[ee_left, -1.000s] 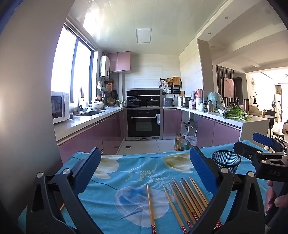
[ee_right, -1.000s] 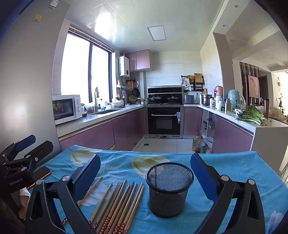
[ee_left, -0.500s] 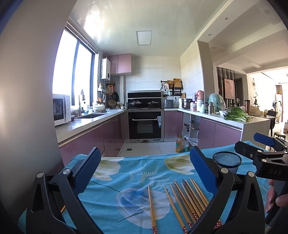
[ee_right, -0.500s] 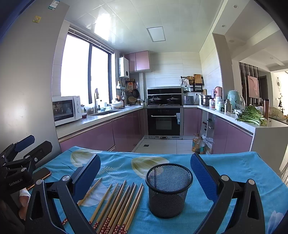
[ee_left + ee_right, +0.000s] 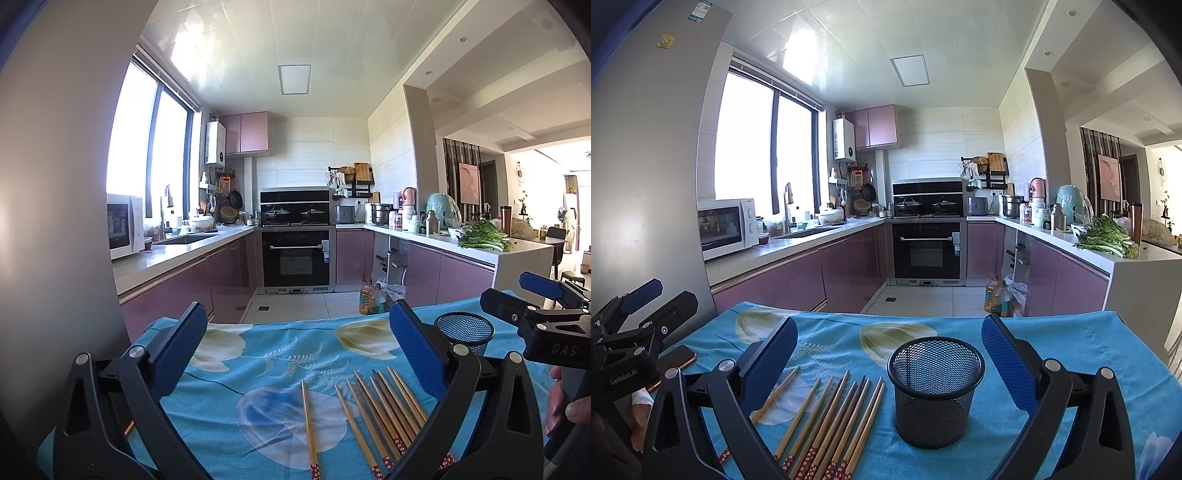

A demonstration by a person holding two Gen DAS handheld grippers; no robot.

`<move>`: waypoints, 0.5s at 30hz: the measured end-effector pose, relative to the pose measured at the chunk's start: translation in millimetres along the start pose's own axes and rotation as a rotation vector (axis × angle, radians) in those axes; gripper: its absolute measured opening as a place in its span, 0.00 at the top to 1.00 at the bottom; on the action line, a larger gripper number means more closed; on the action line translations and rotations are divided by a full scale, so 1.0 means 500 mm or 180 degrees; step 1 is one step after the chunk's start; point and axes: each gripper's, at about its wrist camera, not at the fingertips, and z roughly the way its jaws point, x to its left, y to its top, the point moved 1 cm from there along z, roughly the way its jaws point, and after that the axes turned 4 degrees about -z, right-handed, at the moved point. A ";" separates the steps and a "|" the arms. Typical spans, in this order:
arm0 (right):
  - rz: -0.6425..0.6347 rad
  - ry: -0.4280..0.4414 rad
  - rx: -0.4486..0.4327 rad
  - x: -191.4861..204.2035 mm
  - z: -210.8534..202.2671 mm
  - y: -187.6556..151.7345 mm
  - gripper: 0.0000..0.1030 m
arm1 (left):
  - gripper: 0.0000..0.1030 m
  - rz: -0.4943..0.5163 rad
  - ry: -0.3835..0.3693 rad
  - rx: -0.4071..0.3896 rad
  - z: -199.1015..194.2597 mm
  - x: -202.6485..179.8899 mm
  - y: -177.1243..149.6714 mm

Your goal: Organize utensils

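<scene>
Several wooden chopsticks [image 5: 380, 410] with red patterned ends lie side by side on the blue floral tablecloth [image 5: 258, 369]; one lies apart to their left [image 5: 308, 424]. They also show in the right wrist view [image 5: 831, 421]. A black mesh cup [image 5: 936, 391] stands upright and empty to their right, also seen in the left wrist view [image 5: 464, 330]. My left gripper [image 5: 295, 347] is open and empty above the cloth. My right gripper [image 5: 890, 354] is open and empty, with the cup between its fingers' line of sight.
A phone [image 5: 676, 360] lies on the cloth at the left edge. The left gripper [image 5: 631, 325] shows at the left of the right wrist view, the right gripper [image 5: 543, 321] at the right of the left wrist view. Kitchen counters and an oven [image 5: 927, 251] stand beyond the table.
Both views have tilted very slightly; the chopsticks and cup sit a touch lower in frame. Both grippers stay open and nothing on the table has moved.
</scene>
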 end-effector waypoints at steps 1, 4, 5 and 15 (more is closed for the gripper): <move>-0.0001 0.0004 0.0003 0.000 0.001 0.000 0.06 | 0.06 0.0000 0.0000 -0.0002 0.000 0.000 0.002; -0.0002 0.0003 0.0005 0.001 0.001 0.002 0.06 | 0.06 -0.0005 0.0004 0.0006 0.001 0.001 -0.005; -0.0002 0.0002 0.0008 0.001 0.001 0.002 0.06 | 0.06 -0.0005 0.0004 0.0006 0.001 0.001 -0.006; 0.0001 0.0000 0.0008 0.002 0.001 0.002 0.06 | 0.06 0.0016 0.0013 -0.0014 0.008 -0.004 0.002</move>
